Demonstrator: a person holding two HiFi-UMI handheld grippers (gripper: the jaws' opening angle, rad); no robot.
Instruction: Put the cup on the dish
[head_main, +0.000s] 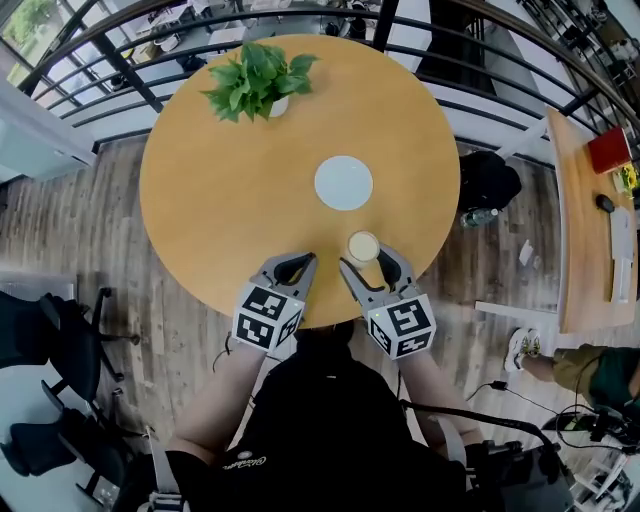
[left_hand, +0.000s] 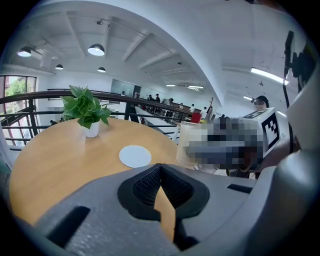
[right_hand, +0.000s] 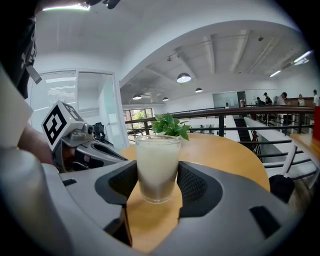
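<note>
A clear cup (head_main: 363, 246) of milky white liquid stands on the round wooden table (head_main: 220, 200) near its front edge. My right gripper (head_main: 368, 258) has a jaw pressed against each side of the cup (right_hand: 156, 167), which rests upright on the wood. The white round dish (head_main: 343, 183) lies flat at the table's middle, a short way beyond the cup, and shows in the left gripper view as the dish (left_hand: 135, 156). My left gripper (head_main: 297, 262) sits beside the right one at the front edge, shut with nothing in it (left_hand: 160, 172).
A potted green plant (head_main: 258, 78) stands at the far side of the table. A black railing (head_main: 480, 110) curves round behind it. A black chair (head_main: 50, 340) is at the left and a second wooden table (head_main: 580, 240) at the right.
</note>
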